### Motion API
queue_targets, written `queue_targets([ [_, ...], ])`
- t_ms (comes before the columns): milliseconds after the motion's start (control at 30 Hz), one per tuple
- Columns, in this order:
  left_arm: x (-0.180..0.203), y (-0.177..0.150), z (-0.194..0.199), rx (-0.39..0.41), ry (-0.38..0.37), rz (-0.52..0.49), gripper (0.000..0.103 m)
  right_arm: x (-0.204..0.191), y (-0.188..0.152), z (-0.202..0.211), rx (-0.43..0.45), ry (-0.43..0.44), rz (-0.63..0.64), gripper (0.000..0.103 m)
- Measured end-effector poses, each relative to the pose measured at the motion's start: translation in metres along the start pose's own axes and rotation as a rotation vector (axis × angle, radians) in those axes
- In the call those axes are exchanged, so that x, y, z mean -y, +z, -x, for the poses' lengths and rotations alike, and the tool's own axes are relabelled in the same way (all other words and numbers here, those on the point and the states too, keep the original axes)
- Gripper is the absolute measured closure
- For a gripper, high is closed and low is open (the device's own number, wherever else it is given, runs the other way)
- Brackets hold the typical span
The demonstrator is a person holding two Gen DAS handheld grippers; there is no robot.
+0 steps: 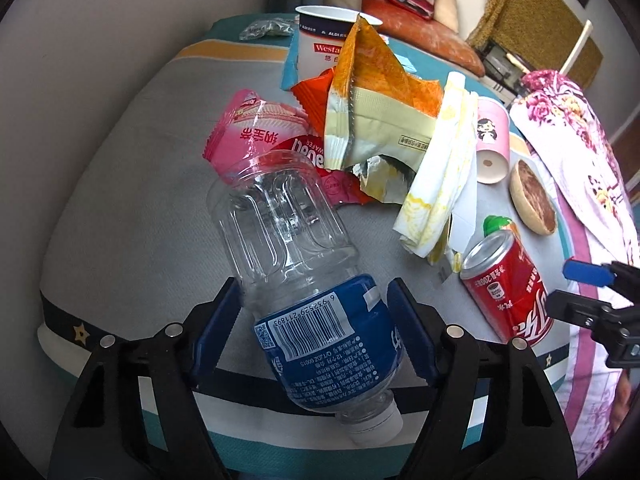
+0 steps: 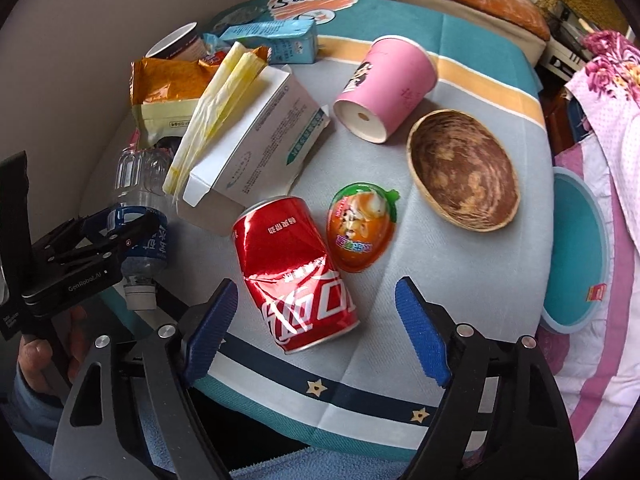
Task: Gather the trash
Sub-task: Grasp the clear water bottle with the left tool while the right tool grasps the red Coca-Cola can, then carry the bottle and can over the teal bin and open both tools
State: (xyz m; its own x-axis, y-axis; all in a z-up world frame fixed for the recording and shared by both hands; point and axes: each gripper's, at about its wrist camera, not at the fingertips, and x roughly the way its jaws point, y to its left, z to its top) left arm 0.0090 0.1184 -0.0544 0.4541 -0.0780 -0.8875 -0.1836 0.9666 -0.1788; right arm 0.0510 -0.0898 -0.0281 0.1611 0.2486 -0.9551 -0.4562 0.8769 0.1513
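Observation:
An empty clear plastic bottle point(image 1: 304, 280) with a blue label lies between the fingers of my left gripper point(image 1: 314, 334), cap toward me; the blue pads stand a little off its sides, so the gripper is open around it. The bottle also shows in the right wrist view point(image 2: 140, 216). My right gripper point(image 2: 316, 332) is open over a dented red cola can point(image 2: 294, 276) lying on the table; the can also shows in the left wrist view point(image 1: 506, 286). Snack wrappers point(image 1: 376, 104) and a pink wrapper point(image 1: 256, 128) are piled behind the bottle.
A pink paper cup point(image 2: 386, 88) lies on its side beside a brown bowl point(image 2: 464, 170). A white carton box point(image 2: 256, 140), an egg-shaped orange toy pack point(image 2: 360, 226) and a blue carton point(image 2: 276, 42) lie on the cloth-covered table point(image 2: 460, 260). A teal bin point(image 2: 576, 248) stands right.

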Motion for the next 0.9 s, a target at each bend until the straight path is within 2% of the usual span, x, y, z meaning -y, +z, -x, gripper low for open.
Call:
queue_targets([
  [200,-0.022,-0.002,0.0,-0.007,0.004,0.036,0.023,-0.008,0.016,-0.033,-0.119,0.045,0.043,0.025],
  [333,-0.039,0.0,-0.009,-0.028,-0.009,0.086,0.02,-0.014,0.019,-0.047,-0.16,0.078,0.046,0.027],
  [433,-0.045,0.006,-0.016,-0.044,-0.033,0.123,0.02,-0.015,0.021,-0.054,-0.164,0.096,0.028,0.041],
  [500,-0.046,0.006,-0.012,-0.029,-0.019,0.106,0.025,-0.02,0.02,-0.051,-0.146,0.093,0.039,0.042],
  [700,-0.043,0.006,0.013,0.039,0.007,0.044,0.026,-0.023,0.014,-0.027,-0.073,0.138,0.01,0.042],
  [900,-0.032,0.003,0.052,0.096,-0.024,-0.003,0.026,-0.005,0.013,0.016,0.046,0.163,-0.044,0.042],
])
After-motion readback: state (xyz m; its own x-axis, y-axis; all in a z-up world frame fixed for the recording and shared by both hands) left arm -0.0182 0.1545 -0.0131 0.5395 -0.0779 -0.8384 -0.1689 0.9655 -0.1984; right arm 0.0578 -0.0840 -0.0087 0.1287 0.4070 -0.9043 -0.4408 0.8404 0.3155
